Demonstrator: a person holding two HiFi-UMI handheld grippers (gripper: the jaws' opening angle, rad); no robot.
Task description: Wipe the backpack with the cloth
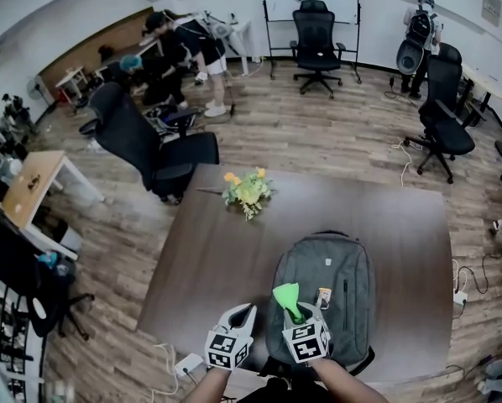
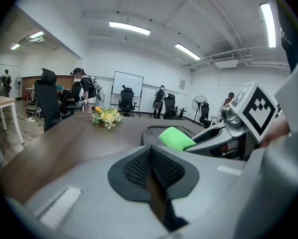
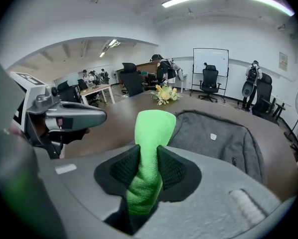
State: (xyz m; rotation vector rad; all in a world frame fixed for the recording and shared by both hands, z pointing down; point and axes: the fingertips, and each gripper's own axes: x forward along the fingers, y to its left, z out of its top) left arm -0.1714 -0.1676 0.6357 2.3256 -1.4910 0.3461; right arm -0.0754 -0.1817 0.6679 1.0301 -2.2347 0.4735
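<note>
Brown wood-grain table (image 1: 192,250) carried everything. On it a grey backpack (image 1: 339,267) lay flat by the near right corner, its long axis running from the near edge toward the far edge, with the top handle at the far end. A small bunch of yellow flowers (image 1: 248,191) sat well apart from it, toward the far edge.

Both grippers hovered at the near edge. The left gripper (image 1: 241,313) had its jaws pressed together with nothing between them and hung over bare table just beside the backpack's left side. The right gripper (image 1: 296,316) was the nearer one, already over the backpack's near end, with its jaws clamped on the green cloth (image 1: 286,295). The cloth's free end stood out past the fingertips and looked clear of the fabric.

The backpack stretched straight ahead of those jaws and below them. So the coming move probably called for lowering the cloth onto the panel, then stroking along the long axis, away from the near edge.
</note>
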